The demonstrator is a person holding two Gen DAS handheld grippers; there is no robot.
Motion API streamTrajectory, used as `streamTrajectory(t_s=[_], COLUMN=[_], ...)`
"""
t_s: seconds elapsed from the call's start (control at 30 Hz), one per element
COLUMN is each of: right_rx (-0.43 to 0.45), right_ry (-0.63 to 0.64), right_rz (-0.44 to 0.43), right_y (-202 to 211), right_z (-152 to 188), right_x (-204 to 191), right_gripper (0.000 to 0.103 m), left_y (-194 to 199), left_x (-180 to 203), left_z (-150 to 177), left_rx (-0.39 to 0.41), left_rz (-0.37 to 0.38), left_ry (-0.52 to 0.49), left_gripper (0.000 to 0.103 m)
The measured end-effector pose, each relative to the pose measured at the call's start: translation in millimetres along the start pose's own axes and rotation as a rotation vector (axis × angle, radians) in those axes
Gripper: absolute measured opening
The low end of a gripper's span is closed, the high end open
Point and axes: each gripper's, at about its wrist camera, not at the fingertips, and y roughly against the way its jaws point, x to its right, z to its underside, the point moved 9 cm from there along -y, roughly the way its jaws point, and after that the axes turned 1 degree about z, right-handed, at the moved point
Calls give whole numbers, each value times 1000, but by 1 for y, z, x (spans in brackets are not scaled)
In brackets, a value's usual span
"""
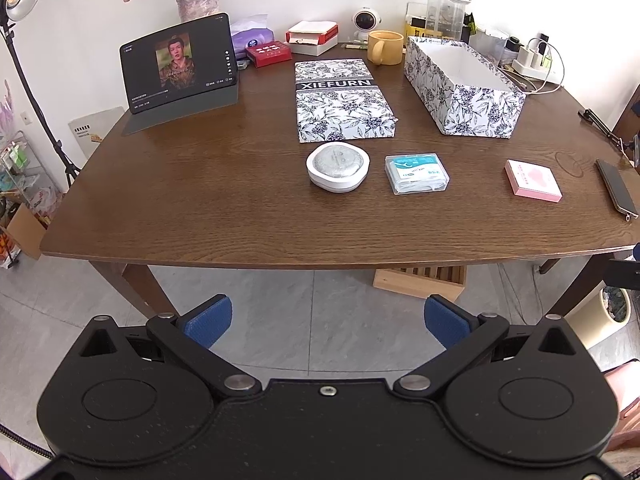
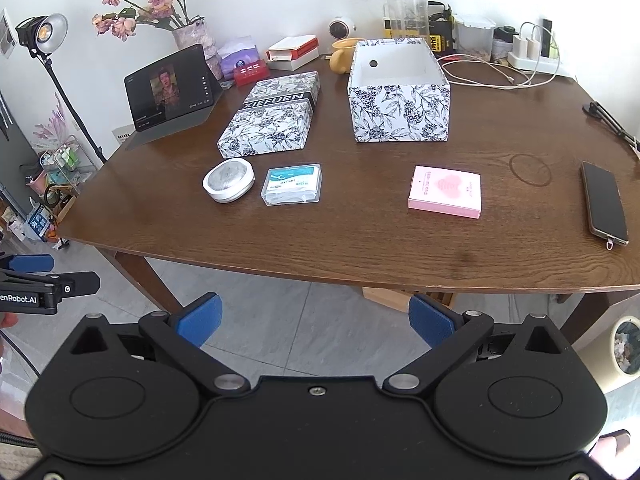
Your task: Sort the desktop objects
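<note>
On the brown table (image 1: 200, 184) (image 2: 360, 248) lie a round white case (image 1: 338, 166) (image 2: 228, 180), a clear floss-pick box (image 1: 416, 173) (image 2: 293, 183) and a pink flat box (image 1: 533, 180) (image 2: 445, 192) in a row. Behind them stand an open floral box (image 1: 464, 88) (image 2: 400, 96), empty inside, and its floral lid (image 1: 342, 100) (image 2: 276, 116). My left gripper (image 1: 328, 322) is open, held off the table's front edge over the floor. My right gripper (image 2: 316, 320) is open too, also short of the edge. Neither holds anything.
A phone (image 1: 616, 190) (image 2: 604, 204) lies at the right edge. A tablet (image 1: 180, 68) (image 2: 172, 88) stands at the back left. A yellow mug (image 1: 385, 47), a flower vase (image 2: 194, 40), red boxes, a water jug and a power strip with cables (image 2: 500, 72) line the back.
</note>
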Motion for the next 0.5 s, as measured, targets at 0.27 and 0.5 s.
streamTrajectory(t_s=[0.27,0.5], right_rx=[-24,-18], right_ry=[10,12], right_rz=[11,20], right_y=[-2,-11], right_z=[1,-11], right_x=[-1,3], right_gripper=[101,101], left_y=[-3,-2], left_x=[0,2], left_z=[-1,-4], left_rx=[-3,4], left_rz=[-1,5], left_ry=[-2,-8], left_gripper=[103,103])
